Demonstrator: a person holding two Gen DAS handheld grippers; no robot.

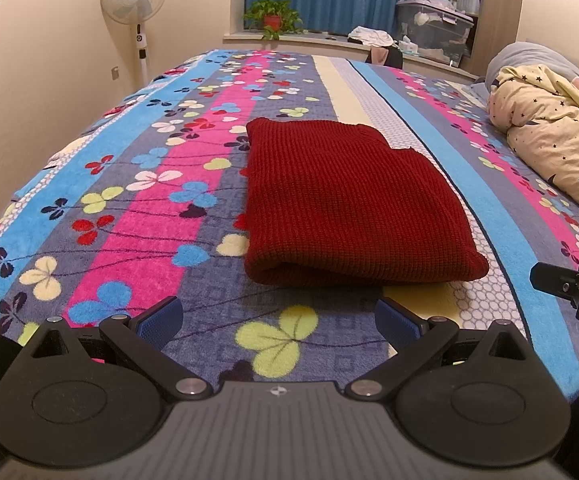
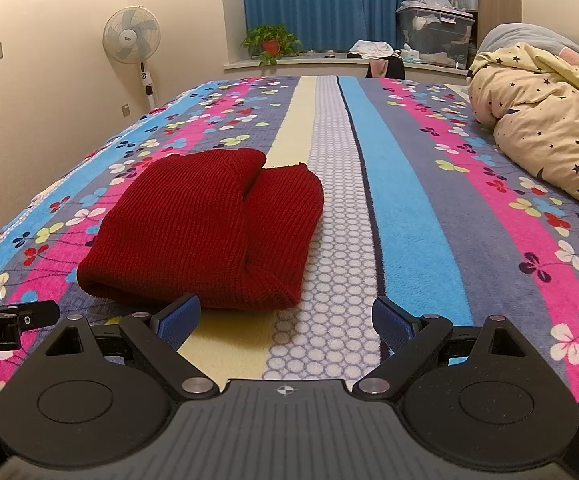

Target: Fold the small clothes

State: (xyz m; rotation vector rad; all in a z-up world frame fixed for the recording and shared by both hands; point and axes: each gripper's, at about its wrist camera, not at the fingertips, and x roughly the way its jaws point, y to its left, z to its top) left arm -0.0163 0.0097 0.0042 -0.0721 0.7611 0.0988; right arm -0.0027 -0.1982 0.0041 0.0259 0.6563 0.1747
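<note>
Two grippers, left gripper (image 1: 277, 320) and right gripper (image 2: 285, 320), gape empty before one folded red sweater (image 1: 341, 200).

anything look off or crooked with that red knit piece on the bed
Slightly. The red knit garment lies folded on the striped blanket, but its far end is uneven: one layer stops short of the other, leaving a stepped edge rather than a square one. No damage is visible. Both the left gripper and the right gripper are open, clear of it.
</note>
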